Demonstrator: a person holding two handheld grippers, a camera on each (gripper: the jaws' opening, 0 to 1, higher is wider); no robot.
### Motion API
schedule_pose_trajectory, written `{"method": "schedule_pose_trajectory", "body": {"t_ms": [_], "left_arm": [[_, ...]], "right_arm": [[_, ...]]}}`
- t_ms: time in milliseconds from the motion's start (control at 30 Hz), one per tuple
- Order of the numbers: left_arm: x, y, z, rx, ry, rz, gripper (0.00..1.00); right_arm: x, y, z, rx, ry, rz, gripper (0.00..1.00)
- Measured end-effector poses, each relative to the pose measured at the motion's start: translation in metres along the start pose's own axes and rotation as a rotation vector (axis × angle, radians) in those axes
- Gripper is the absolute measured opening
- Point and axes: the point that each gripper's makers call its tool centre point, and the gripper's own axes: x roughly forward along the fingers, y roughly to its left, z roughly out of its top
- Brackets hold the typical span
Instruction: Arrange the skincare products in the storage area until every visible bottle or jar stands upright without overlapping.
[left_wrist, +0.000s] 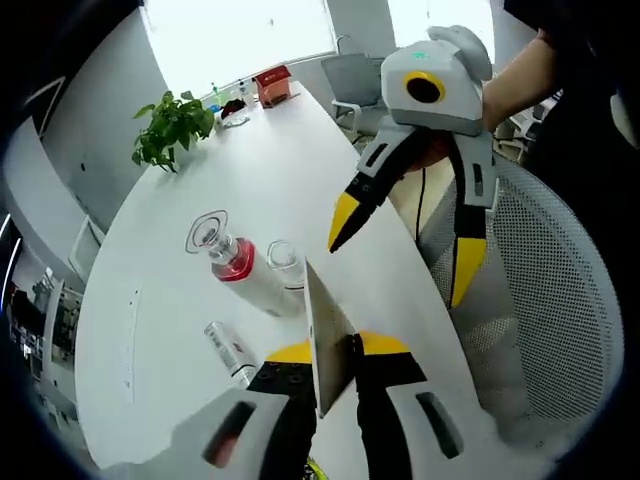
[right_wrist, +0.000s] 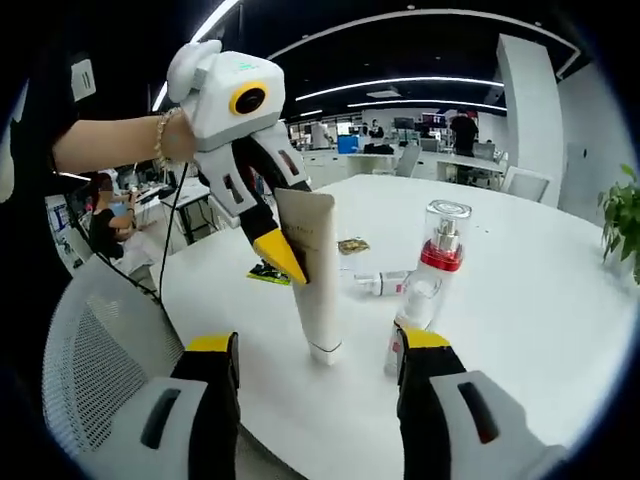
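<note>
The left gripper (right_wrist: 285, 262) was clamped on the white tube (right_wrist: 318, 285), cap down on the table (right_wrist: 520, 300) ahead of the wide-open, empty right gripper (right_wrist: 318, 370). Best practice looked like settling it square before releasing, clear of the red-collared bottle (right_wrist: 432, 275) just beside it and the small bottle (right_wrist: 383, 284) lying beyond.

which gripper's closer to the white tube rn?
Left. The left gripper is clamped on the white tube near its flat top; the right gripper hangs open, short of the tube's base.

An open-plan office: long white meeting table (right_wrist: 520, 300), mesh chair (right_wrist: 95, 350), desks (right_wrist: 450, 160) behind.
</note>
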Motion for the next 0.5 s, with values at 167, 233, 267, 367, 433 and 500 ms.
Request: {"method": "schedule_pose_trajectory", "body": {"t_ms": [167, 233, 267, 367, 433, 500], "left_arm": [[0.005, 0.017, 0.001, 0.011, -0.002, 0.003, 0.17], [0.007, 0.024, 0.002, 0.011, -0.003, 0.005, 0.17], [0.009, 0.027, 0.003, 0.011, -0.005, 0.004, 0.17], [0.012, 0.036, 0.004, 0.013, -0.011, 0.003, 0.18], [0.014, 0.040, 0.006, 0.013, -0.015, 0.001, 0.18], [0.016, 0.047, 0.006, 0.013, -0.015, 0.003, 0.18]], "right_arm": [[0.000, -0.006, -0.001, 0.021, 0.001, -0.033, 0.72], [-0.001, -0.009, -0.002, 0.025, 0.001, -0.045, 0.75], [-0.001, -0.011, -0.002, 0.030, -0.001, -0.052, 0.76], [0.000, -0.013, -0.003, 0.039, 0.003, -0.064, 0.80], [-0.001, -0.013, -0.004, 0.041, 0.006, -0.069, 0.80], [-0.001, -0.015, -0.004, 0.046, 0.007, -0.076, 0.80]]}}
